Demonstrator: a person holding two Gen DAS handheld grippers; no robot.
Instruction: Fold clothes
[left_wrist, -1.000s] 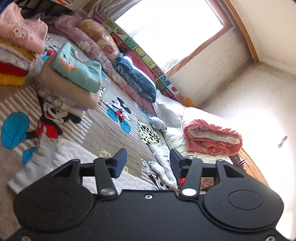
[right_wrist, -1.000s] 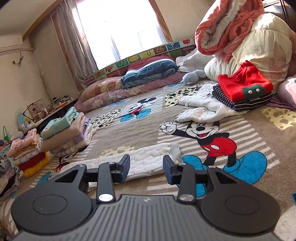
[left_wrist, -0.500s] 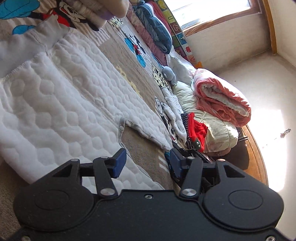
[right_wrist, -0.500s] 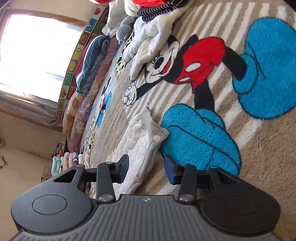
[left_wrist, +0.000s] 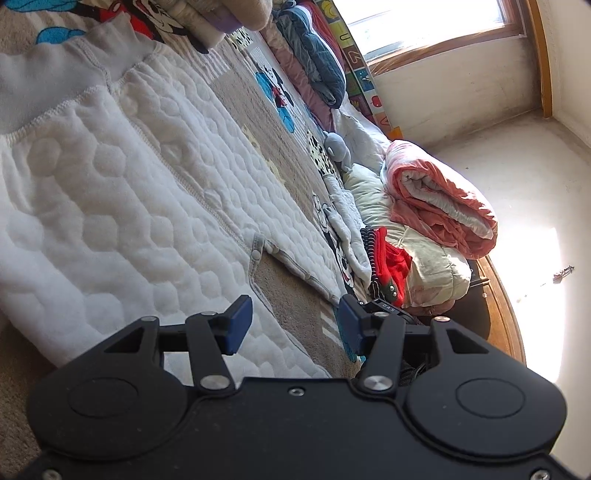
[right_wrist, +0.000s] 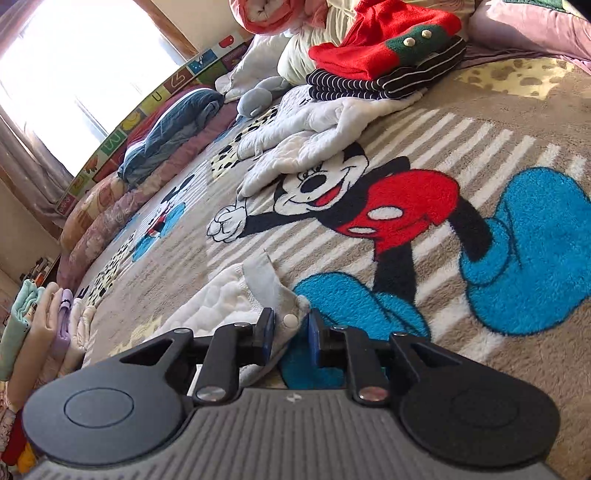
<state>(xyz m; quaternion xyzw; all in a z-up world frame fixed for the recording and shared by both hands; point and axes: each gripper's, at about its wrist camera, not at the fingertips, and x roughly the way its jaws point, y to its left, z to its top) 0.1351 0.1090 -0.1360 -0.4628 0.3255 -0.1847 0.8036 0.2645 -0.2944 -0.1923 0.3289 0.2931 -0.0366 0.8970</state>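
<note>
The left black two-finger gripper with blue pads (left_wrist: 293, 325) is low and tilted, its jaws spread wide with nothing between them; one blue pad (left_wrist: 239, 319) hangs just over a white quilted garment (left_wrist: 129, 192). The right black gripper with a ribbed grey body (right_wrist: 290, 334) sits low too, its jaws drawn in close on either side of the garment's grey snap-buttoned cuff (right_wrist: 284, 314), apparently pinching it.

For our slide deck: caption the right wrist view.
Right claw closing around the white garment's snap cuff on a cartoon blanket.
</note>
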